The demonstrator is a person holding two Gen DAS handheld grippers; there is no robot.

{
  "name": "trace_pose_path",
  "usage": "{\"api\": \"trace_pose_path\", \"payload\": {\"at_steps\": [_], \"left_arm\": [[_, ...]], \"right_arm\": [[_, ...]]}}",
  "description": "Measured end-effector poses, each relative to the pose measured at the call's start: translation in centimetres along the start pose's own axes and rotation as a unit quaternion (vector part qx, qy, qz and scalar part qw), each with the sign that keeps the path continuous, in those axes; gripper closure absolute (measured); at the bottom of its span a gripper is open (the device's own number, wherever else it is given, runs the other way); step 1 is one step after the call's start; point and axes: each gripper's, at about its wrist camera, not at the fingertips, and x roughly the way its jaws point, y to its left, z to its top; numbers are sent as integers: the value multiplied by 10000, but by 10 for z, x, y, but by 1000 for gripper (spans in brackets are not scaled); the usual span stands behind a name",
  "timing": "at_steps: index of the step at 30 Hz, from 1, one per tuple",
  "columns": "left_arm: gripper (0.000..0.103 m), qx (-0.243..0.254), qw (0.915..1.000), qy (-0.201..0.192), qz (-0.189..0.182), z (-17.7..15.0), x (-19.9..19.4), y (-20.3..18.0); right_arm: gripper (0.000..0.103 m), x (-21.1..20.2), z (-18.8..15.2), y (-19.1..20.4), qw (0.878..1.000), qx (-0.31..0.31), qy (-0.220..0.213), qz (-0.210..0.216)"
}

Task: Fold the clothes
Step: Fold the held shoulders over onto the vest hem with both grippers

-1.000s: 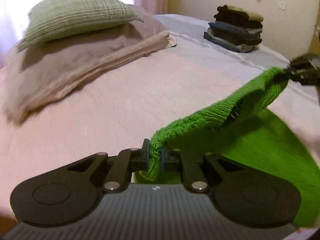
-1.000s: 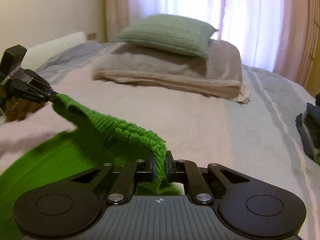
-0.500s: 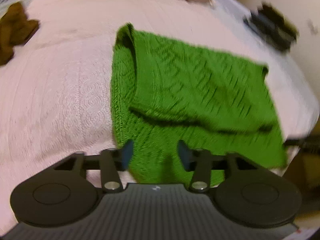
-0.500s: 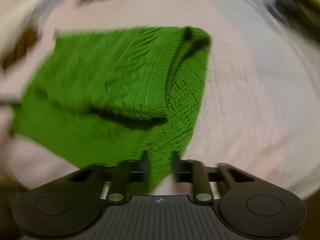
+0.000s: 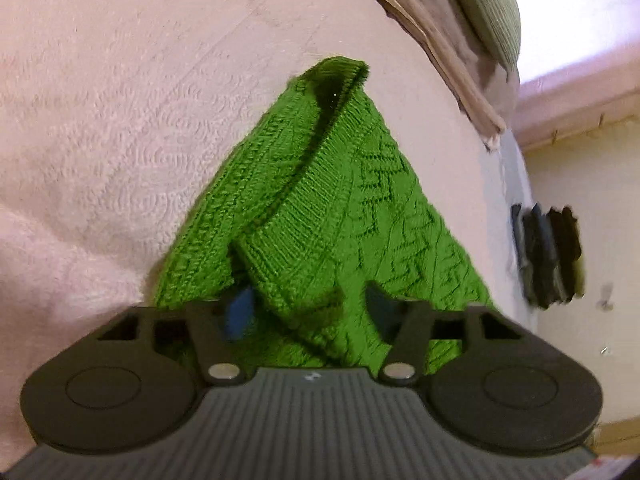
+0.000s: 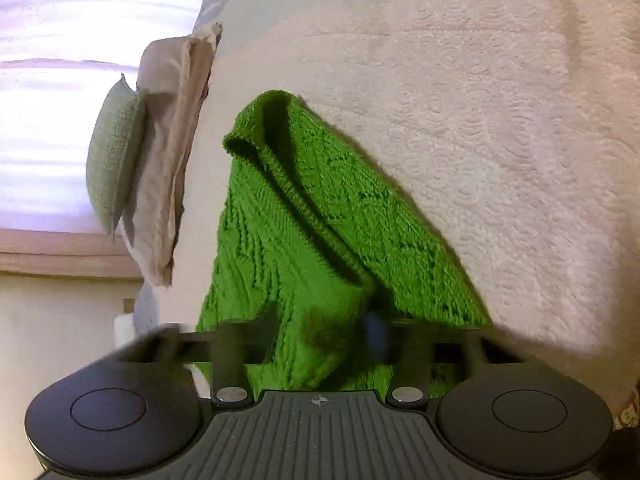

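1. Left gripper (image 5: 310, 310) and right gripper (image 6: 324, 328) sit at the near edge of the green sweater (image 5: 360, 208). Bare pink bedspread (image 5: 120, 120) lies open beside and beyond it.
2. Both pairs of jaws stand partly apart and have just been closing. A knit fold lies between each pair, with no firm clamp evident. The right pair is blurred.
3. Sweater lies on the bedspread, long axis near to far, folded corner pointing far.

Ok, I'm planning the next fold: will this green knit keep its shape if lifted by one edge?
Probably not: the green knit lies in soft, slumped folds on the bedspread, so it should sag and flop. Its thick, textured weave suggests it will grip rather than slip, and it is likely fairly heavy for cloth.
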Motion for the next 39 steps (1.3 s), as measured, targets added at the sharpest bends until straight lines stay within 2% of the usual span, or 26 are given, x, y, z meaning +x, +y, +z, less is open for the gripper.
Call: {"api": "trace_pose_path", "payload": {"at_steps": [1, 3, 6, 9, 12, 19, 22, 24, 26, 27, 30, 32, 33, 35, 37, 39], "left_arm": [[95, 19, 10000, 5, 23, 0, 0, 1], [95, 94, 9999, 22, -77, 0, -5, 1], [95, 622, 9978, -75, -197, -9, -29, -4], [95, 1098, 9938, -11, -182, -27, -49, -5], [95, 1462, 9892, 71, -6, -46, -55, -2], [95, 1384, 9902, -161, -48, -50, -66, 1], [95, 1579, 9874, -68, 40, -53, -63, -1], [94, 1650, 9860, 93, 223, -58, -57, 1], [92, 1540, 9872, 229, 341, -58, -54, 4], [88, 1447, 9886, 263, 332, -57, -57, 6], [85, 1424, 9883, 278, 480, -43, -70, 3], [86, 1676, 9832, 131, 712, -31, -83, -4], [86, 1831, 9796, 19, 823, -26, -87, -10], [86, 2279, 9686, -219, 970, -9, -89, -26], [86, 2894, 9508, -426, 1017, 7, -77, -49], [86, 3490, 9296, -604, 1020, 20, -54, -79]], "right_arm": [[97, 1, 2, 4, 9999, -81, -5, -147], [97, -8, 5, 11, 9990, -384, -188, -143], [97, -33, 5, 17, 9962, -754, -416, -143], [97, -48, -5, 15, 9943, -956, -374, -291], [97, -59, -19, 5, 9928, -1061, -297, -479], [97, -78, -33, 8, 9932, -1099, -353, -121], [97, -74, -34, 4, 9893, -1343, -301, -484], [97, -60, -33, 0, 9857, -1420, -72, -899], [96, -53, -32, 3, 9825, -1489, 95, -1115], [92, -52, -31, 8, 9806, -1562, 161, -1177], [80, -55, -22, 26, 9703, -1797, 337, -1584], [76, -64, -16, 42, 9591, -2136, 62, -1856], [75, -68, -12, 53, 9496, -2407, -154, -2002], [75, -68, -9, 74, 9286, -2991, -591, -2113], [75, -55, -8, 98, 9059, -3605, -922, -2019], [75, -29, -9, 124, 8814, -4210, -1027, -1877]]}}
